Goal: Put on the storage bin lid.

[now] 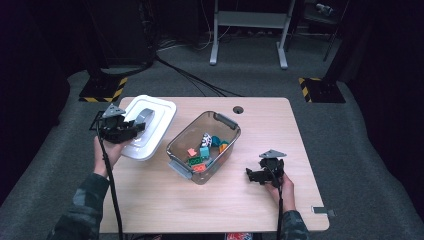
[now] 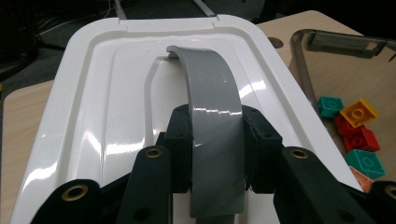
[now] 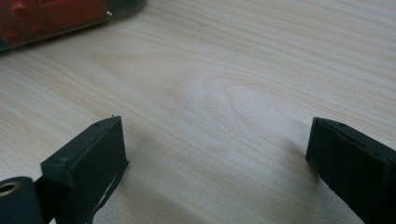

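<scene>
Lid (image 1: 150,126) removal is the step in hand, judged from how things lie: my left gripper (image 1: 131,129) has its jaws clamped on the lid's grey handle (image 2: 212,116), one pad on each edge of the strap. The white lid sits at the table's (image 1: 260,200) left rear corner, just beside the clear bin (image 1: 176,145), overhanging the left edge and seemingly tilted rather than lying flat. Its long axis runs from the near-left to the far-right of the table, roughly parallel to the bin; in the left gripper view it points straight away from my jaws. The bin stands open, with coloured bricks (image 1: 202,152) inside. My right gripper (image 1: 252,175) rests near the bin's right side, jaws wide apart, holding nothing. Next move, as I judge it: set the lid flat, fully on the table, then release.
</scene>
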A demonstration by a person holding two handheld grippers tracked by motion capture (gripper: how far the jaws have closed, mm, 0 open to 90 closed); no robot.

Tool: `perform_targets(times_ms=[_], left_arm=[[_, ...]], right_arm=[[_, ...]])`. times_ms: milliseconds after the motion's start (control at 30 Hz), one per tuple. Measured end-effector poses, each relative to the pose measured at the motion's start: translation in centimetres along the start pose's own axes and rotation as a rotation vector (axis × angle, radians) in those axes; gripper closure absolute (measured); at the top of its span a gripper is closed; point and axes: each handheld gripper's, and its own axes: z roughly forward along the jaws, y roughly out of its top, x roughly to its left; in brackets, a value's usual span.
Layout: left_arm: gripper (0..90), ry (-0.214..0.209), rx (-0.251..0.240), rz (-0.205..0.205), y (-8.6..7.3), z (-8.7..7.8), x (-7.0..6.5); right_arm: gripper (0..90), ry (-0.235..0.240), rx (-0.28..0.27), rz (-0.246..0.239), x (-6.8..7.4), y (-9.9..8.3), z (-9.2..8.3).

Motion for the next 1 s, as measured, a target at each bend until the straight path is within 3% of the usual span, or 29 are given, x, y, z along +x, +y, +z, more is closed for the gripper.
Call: perform_targets(times_ms=[500,1000], left_arm=[[67.3,-0.071,-0.015,0.083,2.8,0.9,-4.4],[67.2,-0.143,0.046,0.138,3.5,3.5,-8.6]], right_arm=[[3.9,0.000,0.001,0.002,0.0,0.0,0.0],[3.9,0.002,0.000,0.001,0.0,0.0,0.0]])
